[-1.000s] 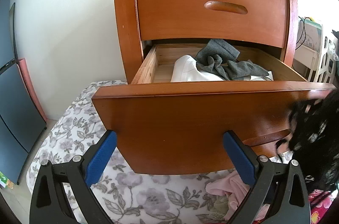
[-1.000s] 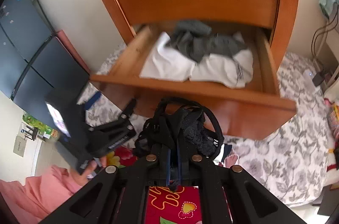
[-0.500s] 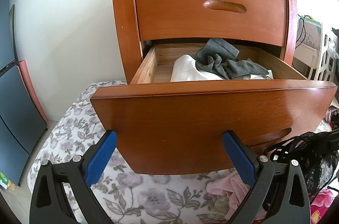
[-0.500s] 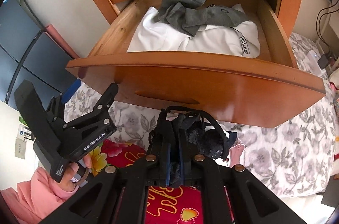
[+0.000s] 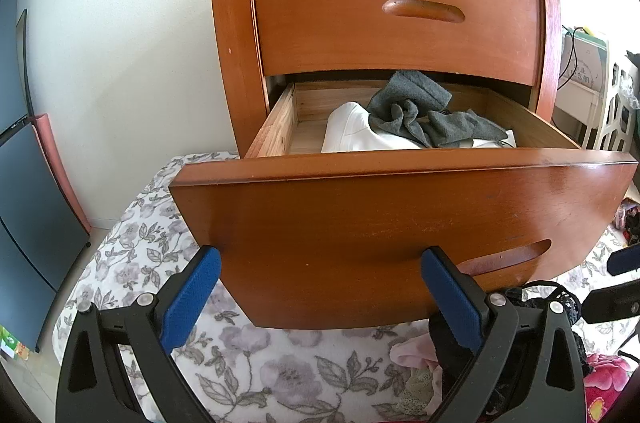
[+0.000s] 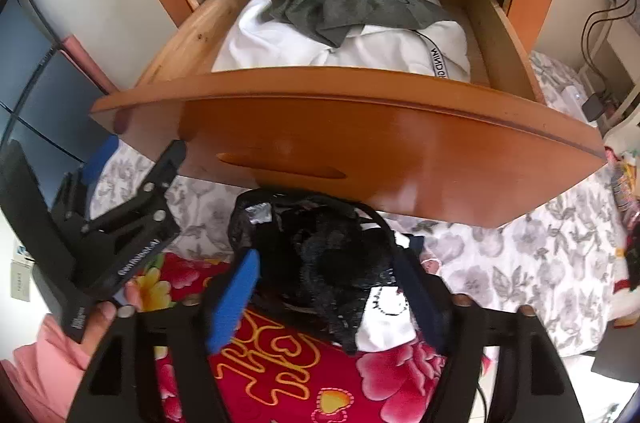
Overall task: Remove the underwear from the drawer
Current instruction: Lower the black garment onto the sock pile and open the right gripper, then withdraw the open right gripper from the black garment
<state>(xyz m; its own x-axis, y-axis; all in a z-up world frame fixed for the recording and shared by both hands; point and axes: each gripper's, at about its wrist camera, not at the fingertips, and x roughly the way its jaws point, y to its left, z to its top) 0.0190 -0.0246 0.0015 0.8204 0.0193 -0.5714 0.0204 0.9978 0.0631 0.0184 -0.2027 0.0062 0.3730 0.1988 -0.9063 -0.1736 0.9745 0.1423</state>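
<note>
The wooden drawer (image 5: 400, 223) (image 6: 360, 127) stands pulled out, holding a white garment (image 6: 360, 51) with grey cloth (image 6: 340, 7) on top. Below its front, black lace underwear (image 6: 320, 251) (image 5: 556, 297) lies loose on the bedding between the spread blue-padded fingers of my right gripper (image 6: 331, 250), which is open. My left gripper (image 5: 320, 255) (image 6: 140, 153) is open too, level with the lower drawer front, with nothing between its fingers. A hand holds it at the lower left of the right wrist view.
A shut upper drawer (image 5: 400, 11) sits above in the nightstand. Floral grey bedding (image 5: 132, 255) spreads under the drawer; a red flowered blanket (image 6: 280, 363) and a pink garment (image 5: 412, 351) lie near. Dark panels (image 5: 24, 207) stand left, white furniture (image 5: 600, 103) right.
My right gripper has dropped below the drawer front and opened, letting the black underwear go onto the bedding. The left gripper has barely moved.
</note>
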